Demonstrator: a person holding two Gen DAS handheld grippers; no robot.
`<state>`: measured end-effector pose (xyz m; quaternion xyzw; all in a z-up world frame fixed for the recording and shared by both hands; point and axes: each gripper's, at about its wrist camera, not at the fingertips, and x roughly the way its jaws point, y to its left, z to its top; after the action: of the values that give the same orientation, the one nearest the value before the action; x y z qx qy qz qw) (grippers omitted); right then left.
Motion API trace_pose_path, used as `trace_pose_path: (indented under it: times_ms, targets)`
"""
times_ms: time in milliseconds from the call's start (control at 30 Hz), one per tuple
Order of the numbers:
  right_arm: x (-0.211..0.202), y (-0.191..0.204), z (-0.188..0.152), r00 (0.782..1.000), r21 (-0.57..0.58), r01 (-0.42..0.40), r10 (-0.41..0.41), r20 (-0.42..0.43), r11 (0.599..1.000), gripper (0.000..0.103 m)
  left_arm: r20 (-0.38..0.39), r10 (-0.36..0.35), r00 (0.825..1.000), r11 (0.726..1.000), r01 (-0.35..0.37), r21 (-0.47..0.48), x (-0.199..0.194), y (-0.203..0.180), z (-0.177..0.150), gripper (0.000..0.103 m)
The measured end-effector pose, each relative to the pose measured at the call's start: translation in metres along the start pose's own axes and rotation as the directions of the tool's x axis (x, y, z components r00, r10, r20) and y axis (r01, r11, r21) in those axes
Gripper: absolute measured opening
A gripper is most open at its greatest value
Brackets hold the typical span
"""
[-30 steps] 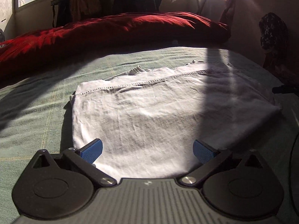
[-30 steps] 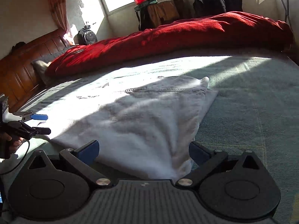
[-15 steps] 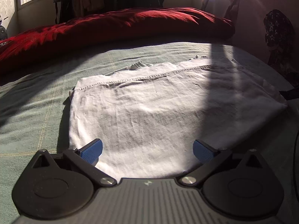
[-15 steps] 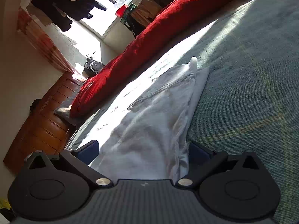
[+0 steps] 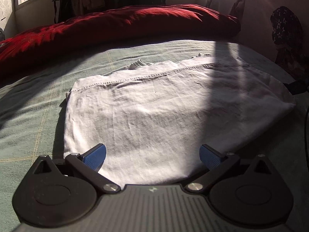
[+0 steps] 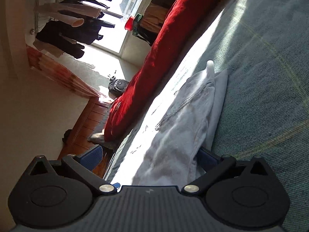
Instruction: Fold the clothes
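A white garment [image 5: 164, 108] of thin, creased woven cloth lies folded flat on a grey-green bedspread [image 5: 32, 119] crossed by faint yellow check lines. A stitched hem runs across its far side, and small bunched parts poke out beyond that hem. Sunlight falls over its left part while a broad shadow covers its right. Beyond it, along the far side of the bed, lies a rumpled red duvet [image 5: 123, 25].

The left gripper [image 5: 152, 155] is held level and low at the garment's near edge, its blue ribbed fingertips spread wide with cloth lying between them, gripping nothing.

The right gripper [image 6: 149, 157] is rolled hard onto its side, so the bed slants steeply in its view. Its jaws are also wide apart. The garment's corner [image 6: 179, 154] drapes into the gap and covers part of the right blue pad; the left pad stands clear off the bed's edge.

A small lightning-bolt mark sits on each gripper's ribbed black body; no writing can be read.
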<state>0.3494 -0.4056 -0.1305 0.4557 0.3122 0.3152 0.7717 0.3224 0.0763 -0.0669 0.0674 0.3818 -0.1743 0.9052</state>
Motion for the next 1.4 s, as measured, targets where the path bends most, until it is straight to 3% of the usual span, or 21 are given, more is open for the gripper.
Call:
trace_pose_path:
  times_ms: [100, 233, 467, 600, 800, 900, 1000, 1133, 1233, 1300, 1400]
  targets:
    - [0.003, 0.0, -0.006, 0.999, 0.026, 0.001, 0.0, -0.053, 1.0, 0.103, -0.005, -0.001, 1.0, 1.0, 0.001, -0.002, 0.0, 0.001, -0.001, 0.103]
    - [0.001, 0.014, -0.024, 0.989, -0.04, 0.031, -0.037, -0.144, 0.999, 0.103, -0.013, 0.007, 1.0, 1.0, -0.007, 0.008, 0.003, -0.001, -0.002, 0.103]
    - [0.008, 0.012, -0.012, 0.976, 0.03, 0.032, -0.025, -0.217, 0.999, 0.103, -0.007, -0.017, 1.0, 1.0, 0.017, 0.005, -0.003, -0.007, -0.001, 0.103]
    - [-0.001, 0.017, -0.021, 0.948, -0.001, 0.04, -0.038, -0.316, 0.999, 0.103, -0.02, -0.005, 1.0, 1.0, 0.005, 0.031, -0.006, -0.007, -0.006, 0.103]
    - [-0.029, 0.023, -0.028, 0.939, -0.048, 0.114, -0.123, -0.322, 0.992, 0.103, -0.013, -0.001, 1.0, 1.0, 0.001, 0.001, -0.012, 0.002, -0.005, 0.103]
    - [-0.041, 0.039, -0.028, 0.917, -0.169, 0.241, -0.281, -0.282, 0.956, 0.103, 0.008, -0.007, 1.0, 0.999, 0.007, 0.036, -0.017, 0.0, 0.002, 0.103]
    - [-0.045, 0.067, -0.025, 0.902, -0.328, 0.337, -0.402, -0.157, 0.883, 0.103, 0.027, -0.03, 0.999, 0.998, 0.028, 0.064, -0.015, -0.005, 0.015, 0.103]
    - [-0.012, 0.097, -0.012, 0.908, -0.481, 0.34, -0.416, -0.058, 0.808, 0.103, 0.05, -0.083, 0.995, 0.989, 0.076, 0.125, 0.003, -0.023, 0.04, 0.103]
    - [0.034, 0.104, -0.006, 0.906, -0.564, 0.313, -0.419, -0.065, 0.764, 0.103, 0.047, -0.11, 0.993, 0.981, 0.101, 0.163, 0.022, -0.038, 0.053, 0.103]
    - [0.074, 0.096, -0.003, 0.891, -0.569, 0.31, -0.441, -0.105, 0.762, 0.103, 0.013, -0.122, 0.992, 0.978, 0.118, 0.174, 0.038, -0.045, 0.053, 0.103]
    - [0.097, 0.072, -0.002, 0.854, -0.572, 0.354, -0.505, -0.125, 0.74, 0.103, -0.038, -0.099, 0.994, 0.98, 0.104, 0.171, 0.045, -0.041, 0.034, 0.103]
